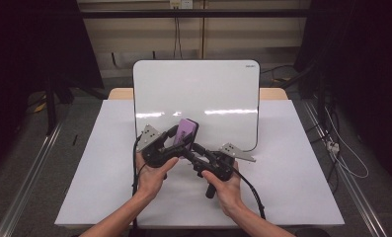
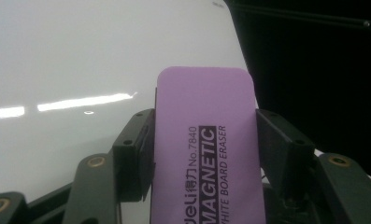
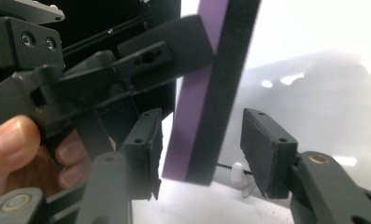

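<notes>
A purple magnetic whiteboard eraser [image 1: 187, 130] with a black felt side is held upright above the lower edge of the whiteboard [image 1: 196, 89]. My left gripper [image 1: 179, 139] is shut on it, and the left gripper view has both pads pressing the long edges of the eraser [image 2: 204, 116]. My right gripper [image 1: 191, 148] reaches in from the right. In the right gripper view its jaws straddle the lower end of the eraser [image 3: 206, 93]. A gap shows between the felt and the right pad [image 3: 265, 151], so the right gripper [image 3: 204, 149] is open.
The whiteboard lies on a white-covered table [image 1: 292, 173], with bare sheet to both sides of it and in front. Dark floor, metal rails and loose cables [image 1: 349, 158] surround the table. A hand [image 3: 15, 144] grips the left gripper's handle.
</notes>
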